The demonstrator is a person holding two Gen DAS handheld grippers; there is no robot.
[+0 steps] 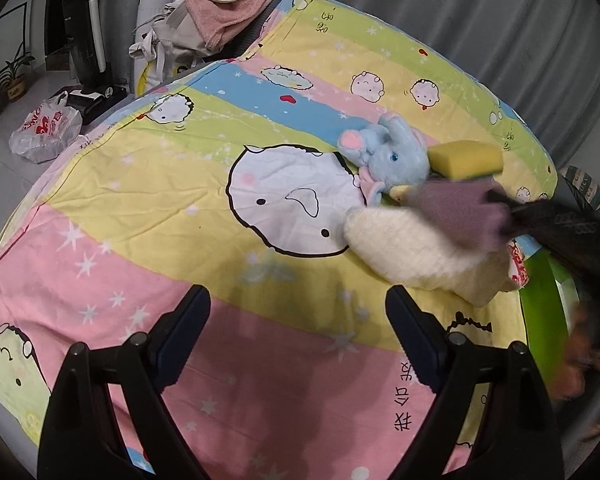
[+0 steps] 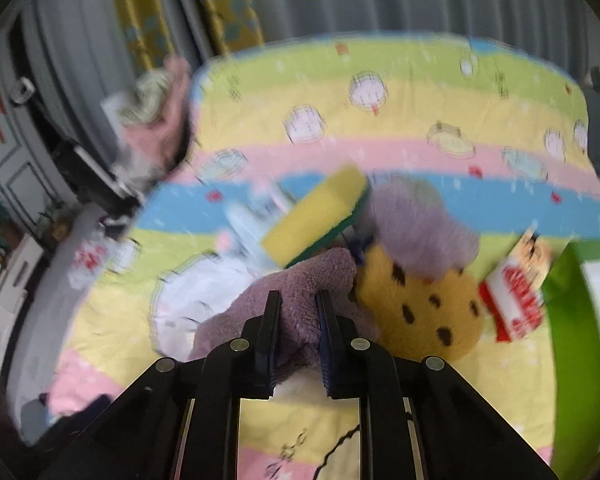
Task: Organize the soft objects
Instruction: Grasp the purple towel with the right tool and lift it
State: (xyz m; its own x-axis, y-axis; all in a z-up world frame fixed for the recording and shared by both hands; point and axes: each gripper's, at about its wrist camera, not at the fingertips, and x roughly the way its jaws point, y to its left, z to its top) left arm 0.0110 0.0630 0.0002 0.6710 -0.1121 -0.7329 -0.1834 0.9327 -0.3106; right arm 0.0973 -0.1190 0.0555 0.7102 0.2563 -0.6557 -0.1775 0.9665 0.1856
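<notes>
On striped cartoon-print bedsheet (image 1: 148, 208), right side: fluffy purple cloth (image 2: 300, 280) beside yellow-green sponge (image 2: 316, 216), blue plush elephant (image 1: 396, 152), spotted tan plush (image 2: 420, 304). Cloth likely light, limp, sure to drape; pinch bunched fold. Right gripper (image 2: 298, 300) tilted downward, clamped narrow on purple cloth. Left gripper (image 1: 298, 320) wide, empty, hovering over sheet.

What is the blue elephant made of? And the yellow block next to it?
Blue elephant: looks like soft plush fabric, with a fuzzy nap and a shiny bead eye. Yellow block: probably a foam sponge, matte yellow, with a dark green scrubbing layer underneath.
</notes>
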